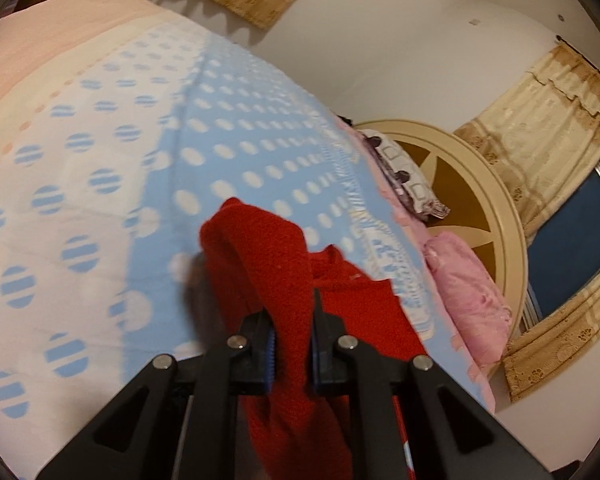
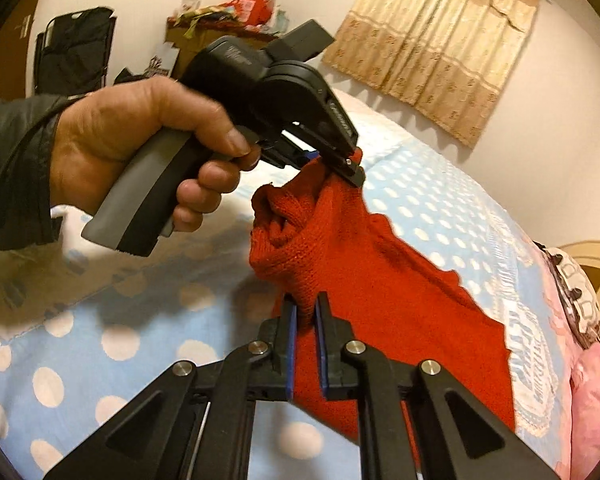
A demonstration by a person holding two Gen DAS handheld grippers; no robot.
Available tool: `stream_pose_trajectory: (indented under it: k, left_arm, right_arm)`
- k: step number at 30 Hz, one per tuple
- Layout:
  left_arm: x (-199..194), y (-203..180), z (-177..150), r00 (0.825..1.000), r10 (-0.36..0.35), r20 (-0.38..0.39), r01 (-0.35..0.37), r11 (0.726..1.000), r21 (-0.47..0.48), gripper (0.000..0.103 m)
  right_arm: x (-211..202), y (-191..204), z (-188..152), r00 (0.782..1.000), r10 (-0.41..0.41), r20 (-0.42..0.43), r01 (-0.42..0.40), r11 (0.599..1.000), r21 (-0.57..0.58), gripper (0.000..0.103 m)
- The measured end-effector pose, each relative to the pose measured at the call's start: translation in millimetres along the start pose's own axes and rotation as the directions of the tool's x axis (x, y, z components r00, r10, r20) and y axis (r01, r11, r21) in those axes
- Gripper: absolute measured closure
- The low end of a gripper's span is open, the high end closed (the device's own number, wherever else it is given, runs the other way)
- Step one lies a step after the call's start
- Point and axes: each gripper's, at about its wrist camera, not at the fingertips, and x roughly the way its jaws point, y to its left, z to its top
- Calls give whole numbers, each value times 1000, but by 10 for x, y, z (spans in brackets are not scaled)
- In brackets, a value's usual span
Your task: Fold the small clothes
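A red knitted garment (image 2: 380, 292) hangs bunched above the bed, held by both grippers. My right gripper (image 2: 306, 312) is shut on a fold of it near the bottom of the right wrist view. My left gripper (image 2: 346, 168), held in a bare hand, is shut on the garment's upper edge a short way beyond. In the left wrist view the left gripper (image 1: 294, 320) pinches the red garment (image 1: 268, 256), which drapes over and between its fingers and hangs down below them.
The bed is covered by a light blue blanket with white dots (image 1: 236, 128) and a white part with striped blue dots (image 1: 60, 200). Pink bedding (image 1: 468, 300) and a patterned pillow (image 1: 404, 172) lie by the cream headboard (image 1: 500, 208). Beige curtains (image 2: 432, 48) hang on the wall.
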Motion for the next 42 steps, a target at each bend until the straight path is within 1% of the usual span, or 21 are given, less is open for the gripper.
stream_pose_trajectory:
  k: [4, 7, 13, 18, 24, 27, 29, 31, 37, 39, 42]
  left_arm:
    - [115, -185, 63, 999, -31, 14, 31, 999, 8, 90]
    - [253, -365, 99, 999, -49, 7, 49, 999, 23, 90]
    - [537, -755, 85, 996, -82, -24, 84, 994, 70, 90]
    - [810, -1091, 25, 992, -107, -66, 114, 986, 119, 90]
    - [1092, -1324, -61, 988, -110, -108, 126, 980, 153, 90]
    - [1243, -1380, -114, 986, -98, -136, 120, 979, 162, 90]
    - [1363, -1415, -178, 984, -83, -160, 110, 980, 169, 90]
    - [1445, -1471, -234, 981, -74, -178, 107, 978, 179, 90]
    - [1650, -1679, -414, 973, -51, -227, 105, 967, 231, 90]
    - [1696, -1733, -447, 971, -46, -234, 103, 965, 242, 91]
    - [1783, -1819, -496, 969, -31, -244, 100, 956, 277, 90]
  right_arm:
    - [-72, -236, -45, 1000, -28, 13, 27, 999, 45, 96]
    - [-174, -342, -93, 999, -47, 18, 45, 996, 78, 96]
    - [-281, -625, -253, 996, -87, 9, 84, 983, 161, 96]
    - [-384, -891, -500, 994, -110, -18, 111, 964, 241, 96]
    - [-475, -1159, -771, 990, -126, -59, 139, 937, 322, 96]
    - [-475, -1255, -900, 989, -122, -79, 142, 924, 354, 98]
    - [-460, -1305, -976, 988, -120, -96, 147, 917, 371, 101]
    - [-458, -1364, -1046, 986, -122, -110, 156, 909, 387, 102]
    - [-447, -1522, -1346, 985, -82, -151, 143, 878, 457, 102]
    - [-439, -1572, -1444, 989, -24, -149, 96, 864, 495, 102]
    - [-443, -1664, -1574, 991, 43, -126, 37, 823, 567, 101]
